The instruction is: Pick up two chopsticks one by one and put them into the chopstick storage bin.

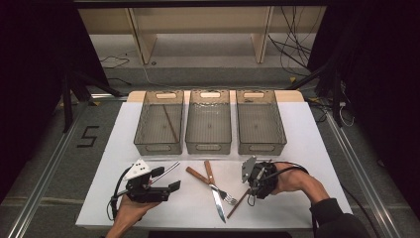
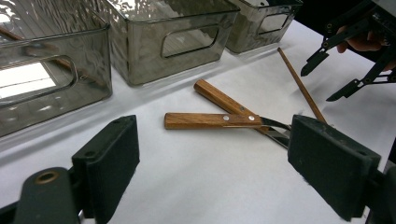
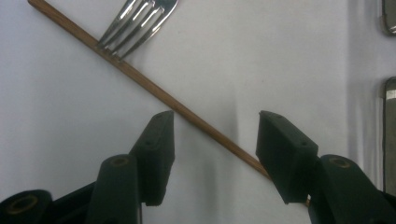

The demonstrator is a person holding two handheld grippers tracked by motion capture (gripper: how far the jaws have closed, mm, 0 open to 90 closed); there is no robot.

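Directly under my right gripper (image 3: 212, 158), jaws apart, a wooden chopstick (image 3: 154, 88) runs diagonally between them, its far end under the fork (image 3: 137, 23) tines. Left gripper (image 1: 166, 179), also apart, sits farther from it.

Both tools are black. The left gripper (image 1: 165, 179) carries a white three-cornered plate on top and a black cable looping behind; its jaws are flat rectangular pads on arms with brass-coloured rivets. The right gripper (image 1: 250, 189) has a grey plate and black cable. A dark sleeve (image 1: 333, 214) covers the right forearm.
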